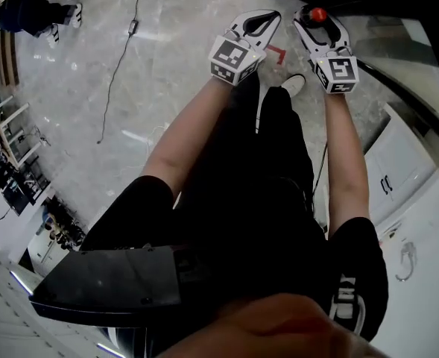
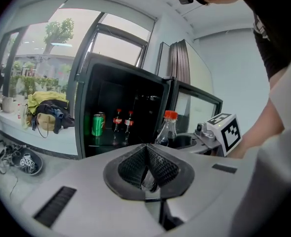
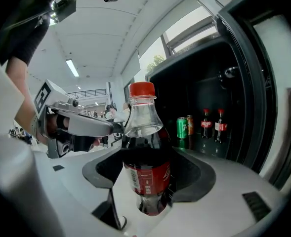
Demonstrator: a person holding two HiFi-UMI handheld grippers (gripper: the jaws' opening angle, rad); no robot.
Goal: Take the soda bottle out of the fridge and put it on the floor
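My right gripper (image 3: 147,181) is shut on the soda bottle (image 3: 145,152), a cola bottle with a red cap and red label, held upright by its lower body. In the head view the bottle's red cap (image 1: 317,13) shows between the right gripper's (image 1: 320,27) jaws, above the floor. My left gripper (image 2: 147,169) is shut with nothing in it, just left of the bottle (image 2: 167,130); the head view shows the left gripper (image 1: 267,19) beside the right one. The open fridge (image 2: 115,98) is dark inside and stands ahead.
Inside the fridge stand a green can (image 3: 183,127) and two small cola bottles (image 3: 206,123). A cable (image 1: 118,58) and red tape mark (image 1: 277,53) lie on the marble floor. White cabinets (image 1: 413,200) are at right. Shoes (image 2: 24,162) lie left of the fridge.
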